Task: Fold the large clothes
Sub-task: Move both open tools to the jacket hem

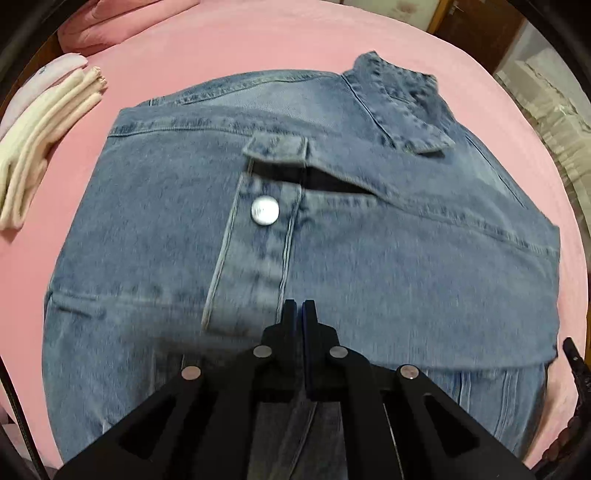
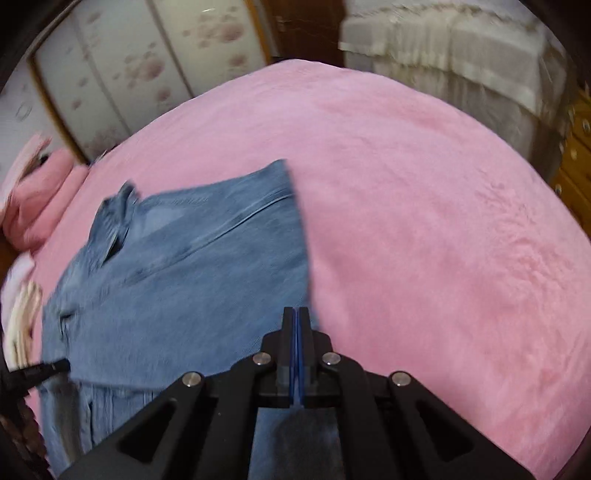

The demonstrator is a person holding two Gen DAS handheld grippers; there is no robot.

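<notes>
Denim jacket (image 1: 332, 240) lies on the pink bed cover (image 1: 258, 44), filling the centre of the left wrist view and sitting lower left in the right wrist view. It looks part folded: sides seem tucked in, giving a roughly rectangular block, collar (image 1: 402, 110) at upper right, button placket with a silver button (image 1: 265, 209) down the middle. A lower layer of denim sticks out past the bottom edge of the block, so the bottom-up fold looks not yet done. Judged about halfway; final fold and tidy-up left.

Left gripper (image 1: 299, 306) at bottom centre, over the placket, jaws clenched with nothing visible between them. Right gripper (image 2: 296, 314) at bottom centre, near the jacket's right edge where it meets the cover, jaws also pressed together, empty as far as shows. Whether either tip touches cloth: cannot tell, blur.

Folded cream clothes (image 1: 48, 129) at left edge, pink bundle (image 1: 110, 26) upper left, well apart from the jacket.
</notes>
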